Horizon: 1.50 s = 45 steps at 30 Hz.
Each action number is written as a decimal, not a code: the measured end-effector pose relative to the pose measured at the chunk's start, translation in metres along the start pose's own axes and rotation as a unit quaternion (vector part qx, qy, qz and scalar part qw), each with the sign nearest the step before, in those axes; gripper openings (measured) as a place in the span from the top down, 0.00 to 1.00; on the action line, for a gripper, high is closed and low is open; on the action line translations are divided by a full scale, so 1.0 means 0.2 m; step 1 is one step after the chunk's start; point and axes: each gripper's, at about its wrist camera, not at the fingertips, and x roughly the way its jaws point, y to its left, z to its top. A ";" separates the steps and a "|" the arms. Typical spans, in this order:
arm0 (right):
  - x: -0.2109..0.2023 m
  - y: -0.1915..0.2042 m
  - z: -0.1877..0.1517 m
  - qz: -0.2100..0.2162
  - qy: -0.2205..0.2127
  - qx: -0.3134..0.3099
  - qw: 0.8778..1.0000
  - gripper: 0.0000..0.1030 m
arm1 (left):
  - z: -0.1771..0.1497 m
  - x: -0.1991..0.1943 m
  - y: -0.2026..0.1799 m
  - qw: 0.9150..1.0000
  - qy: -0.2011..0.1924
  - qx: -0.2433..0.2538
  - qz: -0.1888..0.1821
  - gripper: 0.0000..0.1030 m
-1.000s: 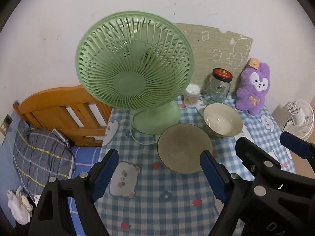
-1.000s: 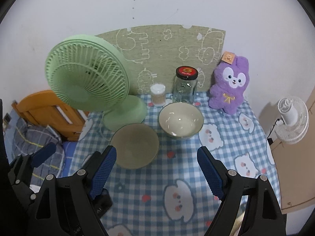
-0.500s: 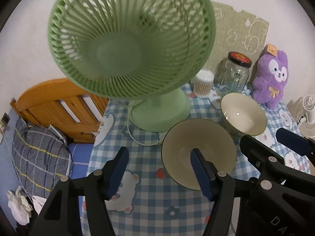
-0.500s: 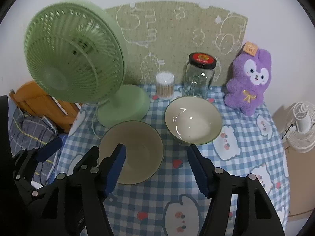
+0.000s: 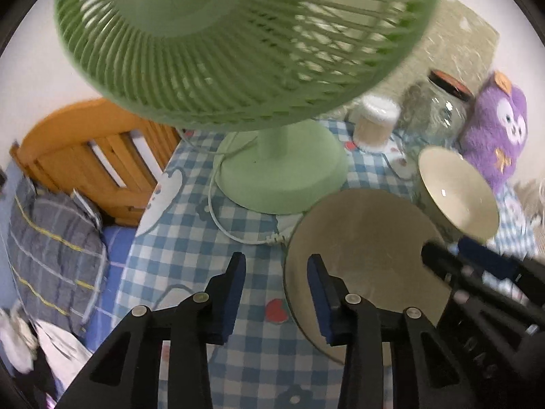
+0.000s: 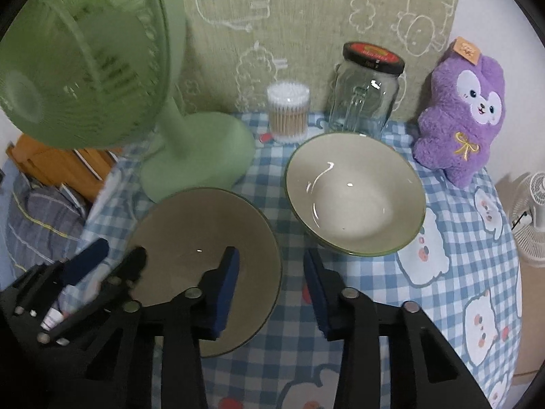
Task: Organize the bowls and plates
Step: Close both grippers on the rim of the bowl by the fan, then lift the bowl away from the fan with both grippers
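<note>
two glazed ceramic dishes on the checked tablecloth (image 6: 453,293), side by side and nearly touching: a shallow grey-green plate (image 6: 190,235) in front of the green fan's base (image 6: 201,156), and a deeper cream bowl (image 6: 354,194) just beside it, near the glass jar (image 6: 366,88), the cotton swab tub (image 6: 289,110) and the purple plush (image 6: 463,116). left gripper (image 5: 276,279) low over the plate's near-left rim, jaws closing, one finger over the cloth outside the rim and the other over the plate's inside, pads not yet pressing. right gripper (image 6: 270,272) likewise closing across the plate's right rim, one finger above the dish, the other over the cloth in the gap toward the bowl; no contact visible. likely stiff, fairly heavy, brittle and slick with glaze, so liable to slip from a shallow pinch and to chip against the bowl. best taken at the rim, one pad inside and one under the lip, on opposite edges, kept level; then probably lifted clear and stacked with the bowl.
</note>
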 end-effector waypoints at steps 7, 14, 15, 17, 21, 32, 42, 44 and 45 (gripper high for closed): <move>0.07 0.00 0.00 0.007 0.004 0.007 1.000 0.64 | 0.01 0.08 -0.01 1.000 0.012 -0.001 -0.002 0.68; 0.08 -0.02 0.01 0.002 -0.001 0.012 1.000 0.75 | 0.00 0.10 -0.04 1.000 0.018 0.012 -0.004 0.75; 0.08 -0.02 0.01 0.004 0.001 0.013 1.000 0.77 | -0.01 0.10 -0.04 1.000 0.018 0.013 -0.005 0.76; 0.08 -0.03 0.01 0.009 0.003 0.019 1.000 0.84 | -0.01 0.10 -0.04 1.000 0.020 0.013 -0.011 0.83; 0.08 -0.04 0.01 0.012 0.003 0.025 1.000 0.84 | 0.00 0.10 -0.05 0.999 0.023 0.014 -0.018 0.89; 0.10 -0.03 0.01 0.022 0.022 0.022 0.999 0.88 | -0.01 0.10 -0.05 0.999 0.026 0.019 -0.017 0.89; 0.05 -0.01 -0.02 0.017 0.033 0.008 0.999 0.88 | -0.05 0.06 -0.05 0.999 0.035 0.023 -0.018 0.89; 0.03 -0.02 -0.03 0.015 0.033 0.009 0.999 0.88 | -0.06 0.04 -0.05 0.999 0.036 0.023 -0.020 0.89; 0.02 -0.02 -0.04 0.015 0.033 0.009 0.999 0.88 | -0.06 0.02 -0.05 0.999 0.036 0.023 -0.020 0.89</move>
